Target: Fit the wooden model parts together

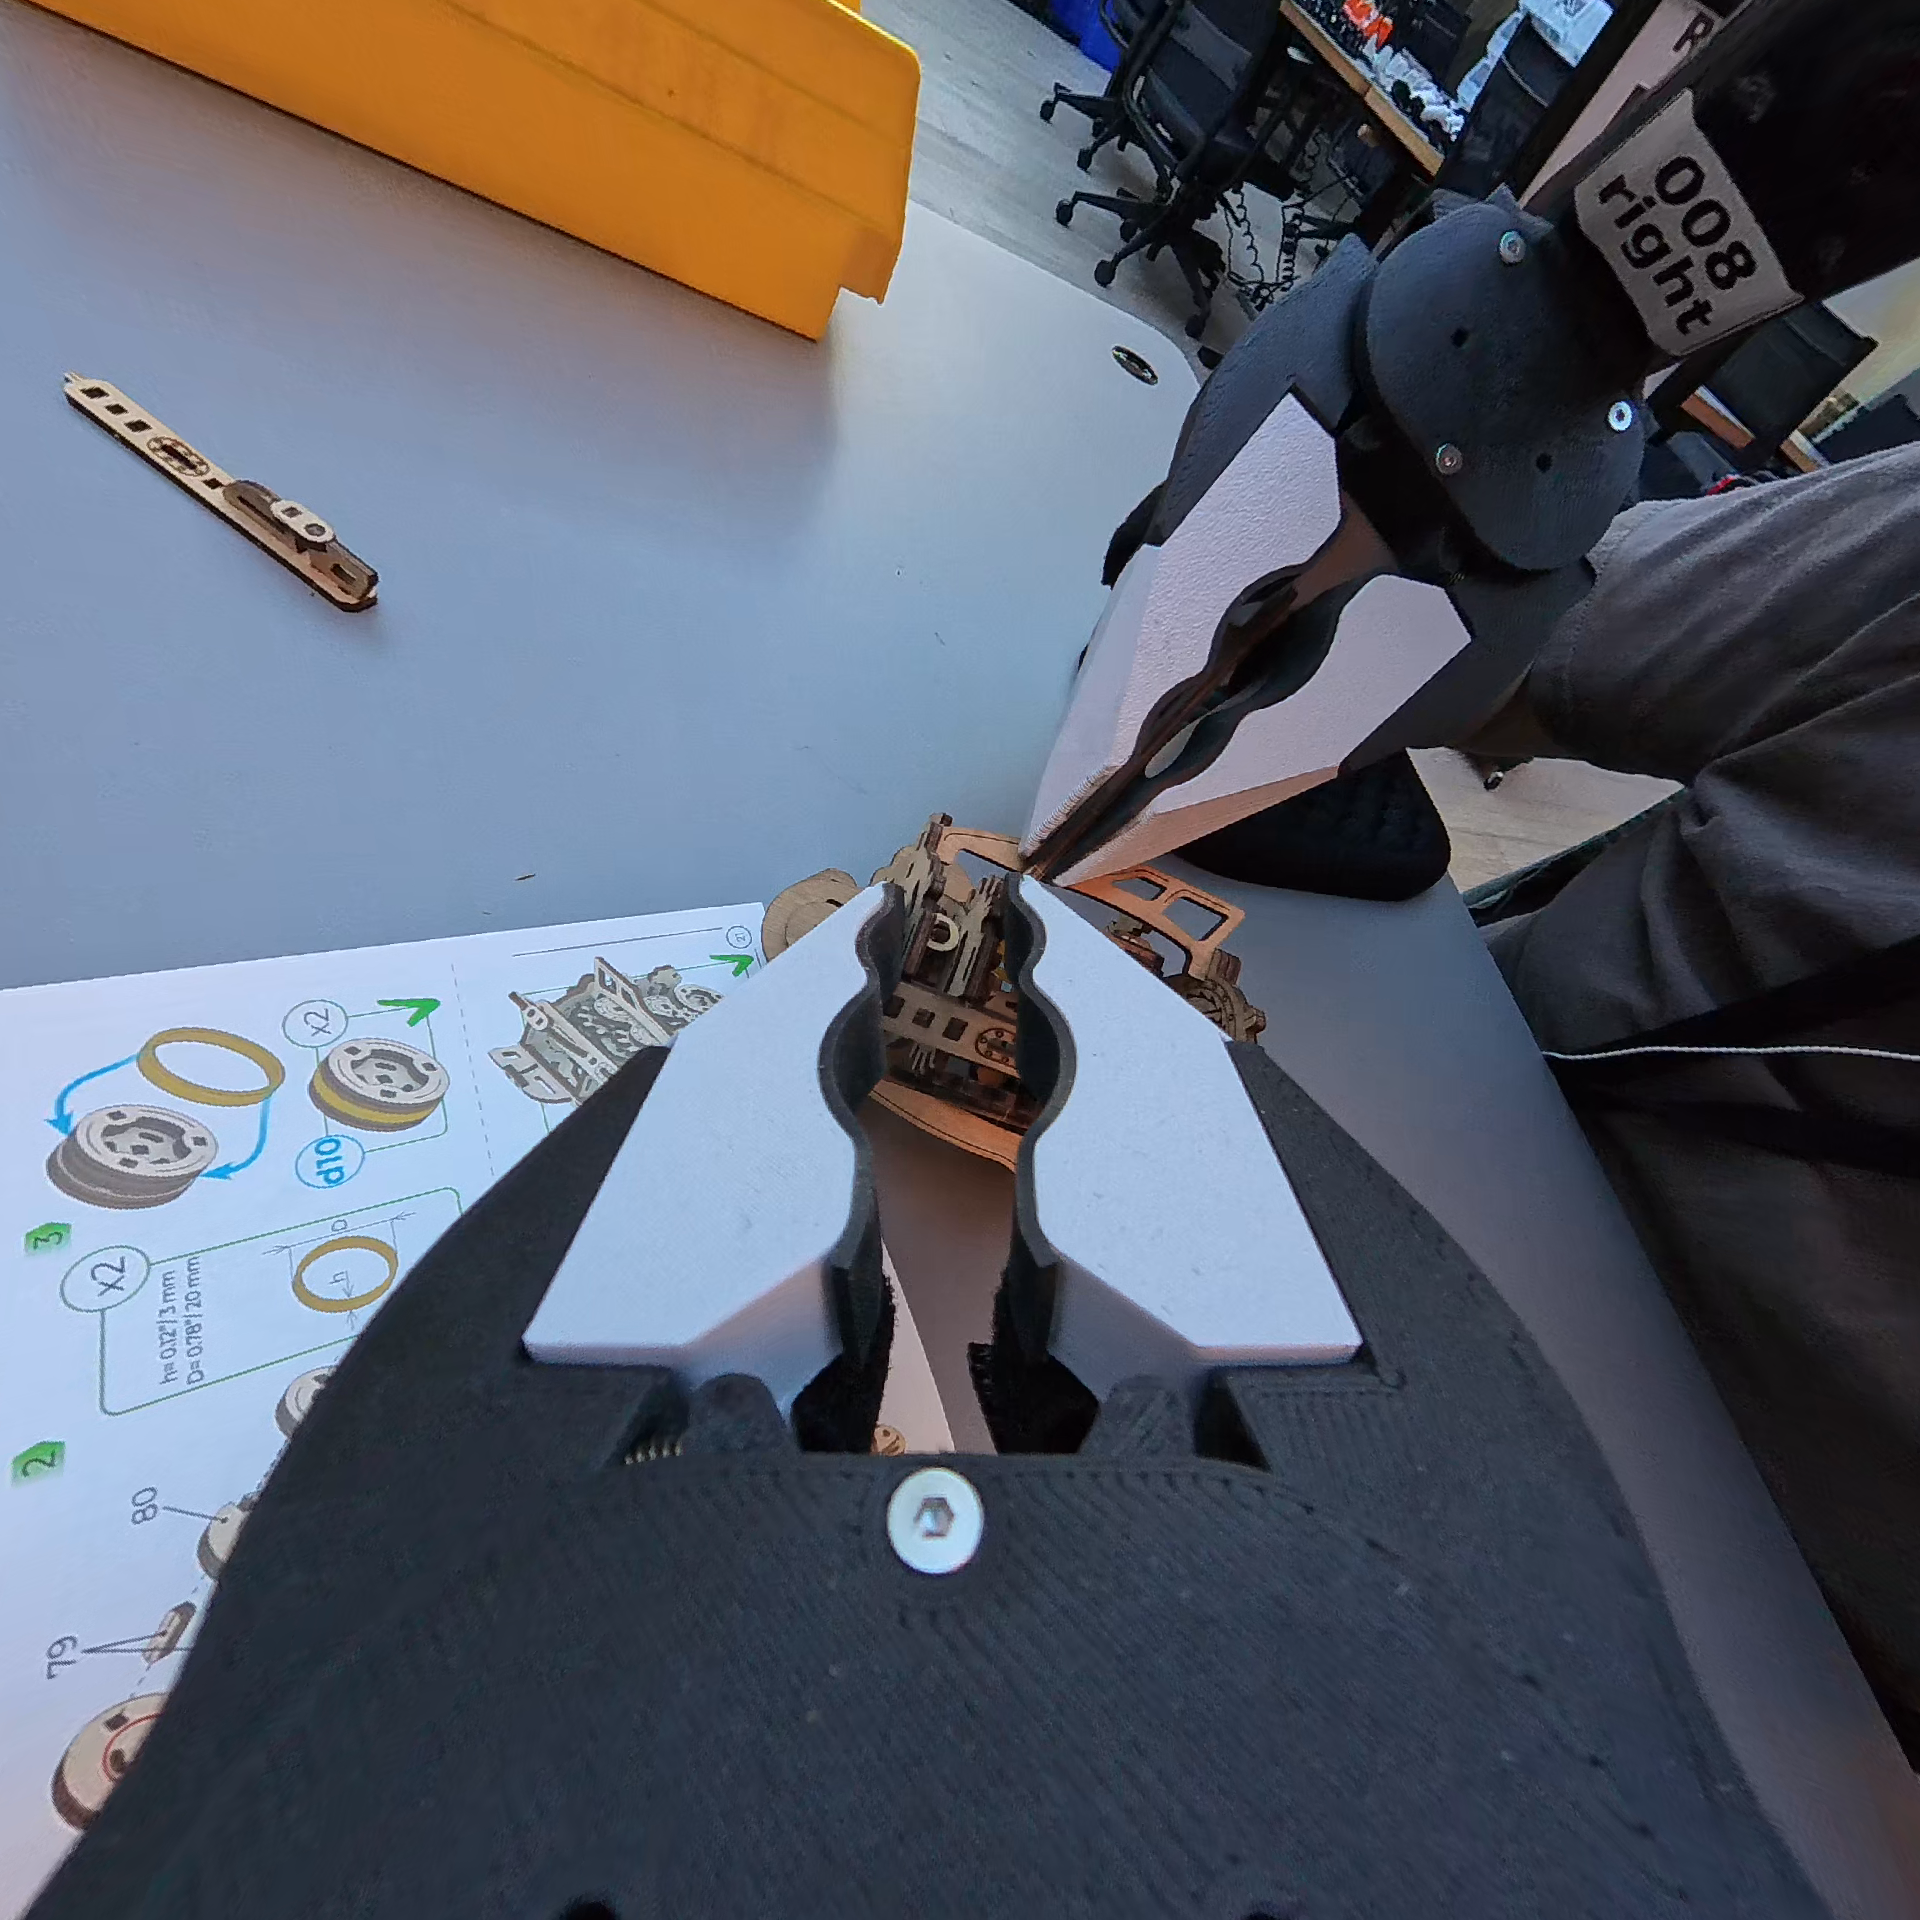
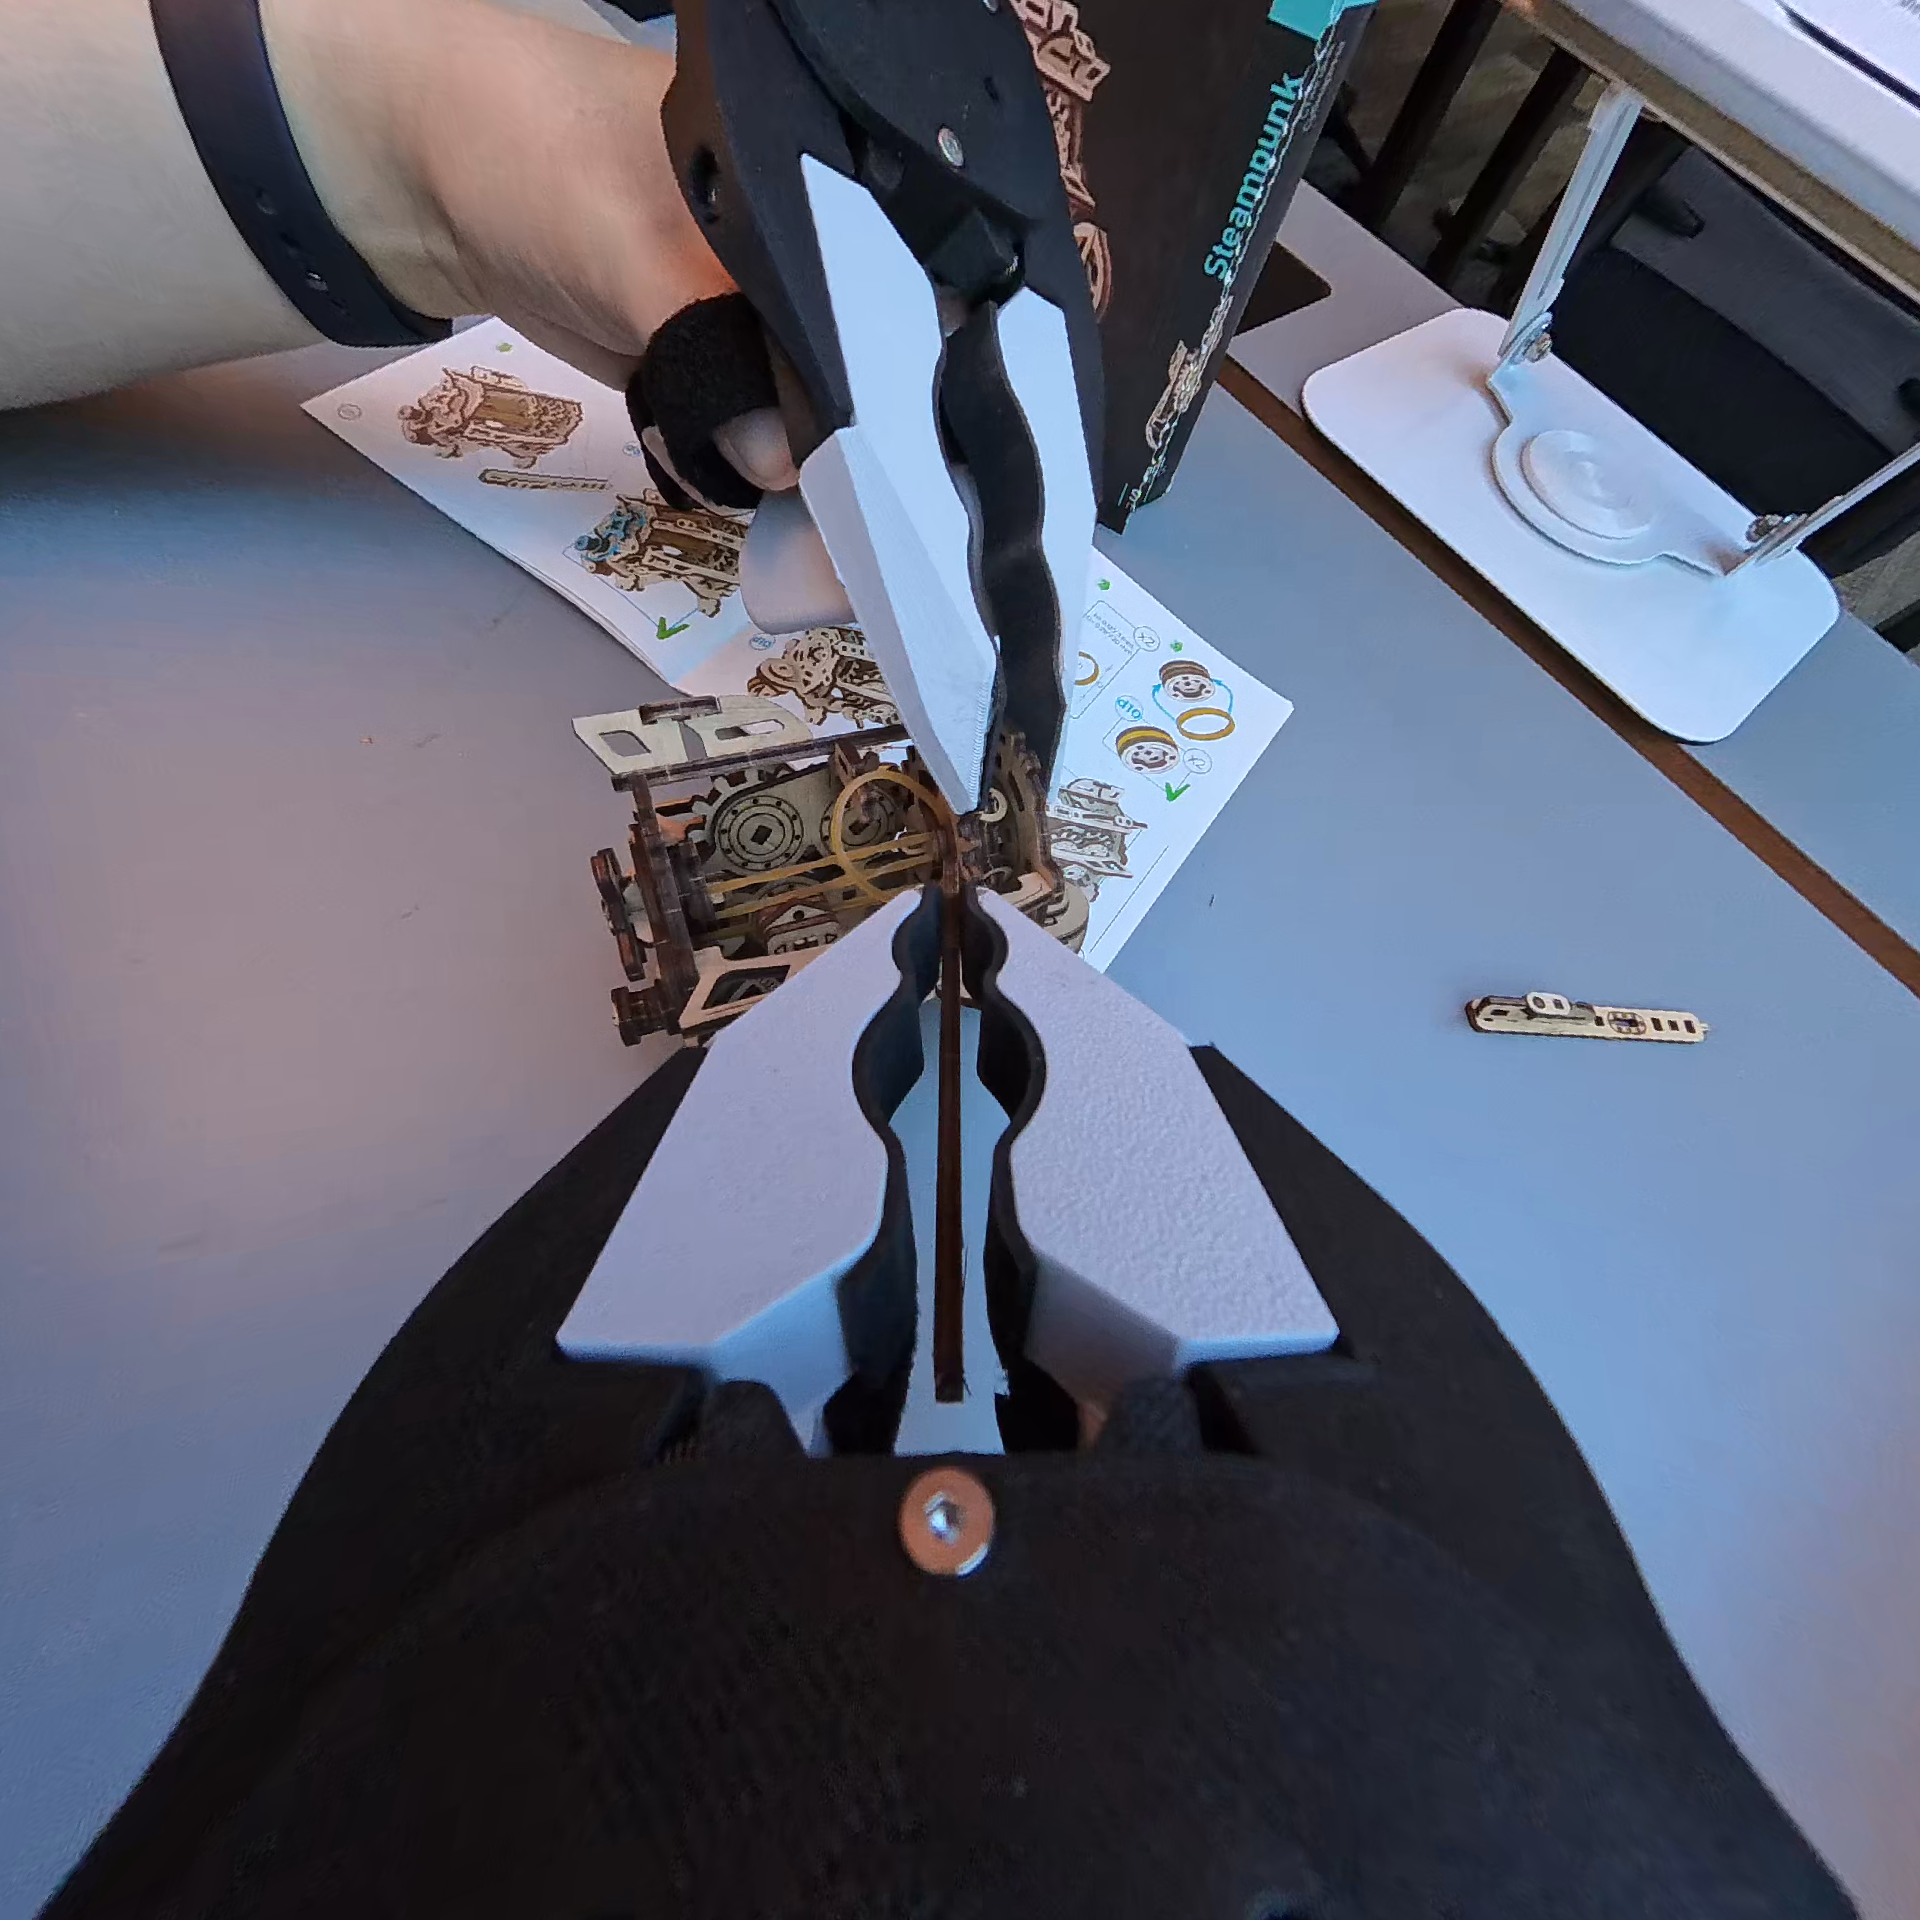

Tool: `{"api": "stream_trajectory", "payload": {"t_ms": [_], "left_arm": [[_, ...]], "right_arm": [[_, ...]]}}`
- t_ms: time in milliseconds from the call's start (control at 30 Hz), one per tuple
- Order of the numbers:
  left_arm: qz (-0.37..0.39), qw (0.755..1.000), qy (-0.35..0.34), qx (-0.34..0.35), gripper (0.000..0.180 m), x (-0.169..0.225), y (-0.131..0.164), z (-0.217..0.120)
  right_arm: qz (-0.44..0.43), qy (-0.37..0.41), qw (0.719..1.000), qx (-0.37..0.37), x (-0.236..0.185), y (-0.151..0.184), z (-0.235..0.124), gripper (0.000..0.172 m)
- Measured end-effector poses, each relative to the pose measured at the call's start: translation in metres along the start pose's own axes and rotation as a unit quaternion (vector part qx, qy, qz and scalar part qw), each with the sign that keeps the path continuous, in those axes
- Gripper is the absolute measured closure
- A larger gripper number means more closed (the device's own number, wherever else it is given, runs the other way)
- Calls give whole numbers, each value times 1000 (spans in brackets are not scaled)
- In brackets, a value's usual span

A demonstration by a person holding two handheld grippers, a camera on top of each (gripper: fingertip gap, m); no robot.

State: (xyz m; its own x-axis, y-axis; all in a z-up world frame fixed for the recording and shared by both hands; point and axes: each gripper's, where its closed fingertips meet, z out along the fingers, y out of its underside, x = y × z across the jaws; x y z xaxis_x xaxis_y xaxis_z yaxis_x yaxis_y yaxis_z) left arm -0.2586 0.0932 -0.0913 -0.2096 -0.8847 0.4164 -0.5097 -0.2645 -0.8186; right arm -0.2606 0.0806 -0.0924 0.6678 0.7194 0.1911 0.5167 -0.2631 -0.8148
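Note:
The wooden model (image 2: pixel 769 852), a gear mechanism with a yellow rubber band (image 2: pixel 821 868), stands on the grey table (image 2: pixel 312 1039). My left gripper (image 1: pixel 948 891) comes down on the model (image 1: pixel 956 1023) and is shut on its upright parts. It also shows in the right wrist view (image 2: pixel 977 795) at the model's right end. My right gripper (image 2: pixel 948 909) is shut on a thin flat wooden part (image 2: pixel 948 1143), seen edge-on, whose front end touches the model. The right gripper also shows in the left wrist view (image 1: pixel 1044 857), tips at the model's top frame.
A loose wooden strip (image 1: pixel 218 488) lies apart on the table, also in the right wrist view (image 2: pixel 1584 1018). The instruction sheet (image 1: pixel 260 1091) lies beside the model. A yellow bin (image 1: pixel 582 135), a dark box (image 2: pixel 1216 260) and a white stand base (image 2: pixel 1558 540) sit farther off. Only a small space, under 4 cm, lies between the two pairs of fingers.

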Motion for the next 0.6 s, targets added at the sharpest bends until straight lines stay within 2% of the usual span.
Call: {"api": "stream_trajectory", "payload": {"t_ms": [600], "left_arm": [[2,1000,0,-1,164,0,0,0]], "right_arm": [[-39,21,999,-20,-2,1,0,171]]}}
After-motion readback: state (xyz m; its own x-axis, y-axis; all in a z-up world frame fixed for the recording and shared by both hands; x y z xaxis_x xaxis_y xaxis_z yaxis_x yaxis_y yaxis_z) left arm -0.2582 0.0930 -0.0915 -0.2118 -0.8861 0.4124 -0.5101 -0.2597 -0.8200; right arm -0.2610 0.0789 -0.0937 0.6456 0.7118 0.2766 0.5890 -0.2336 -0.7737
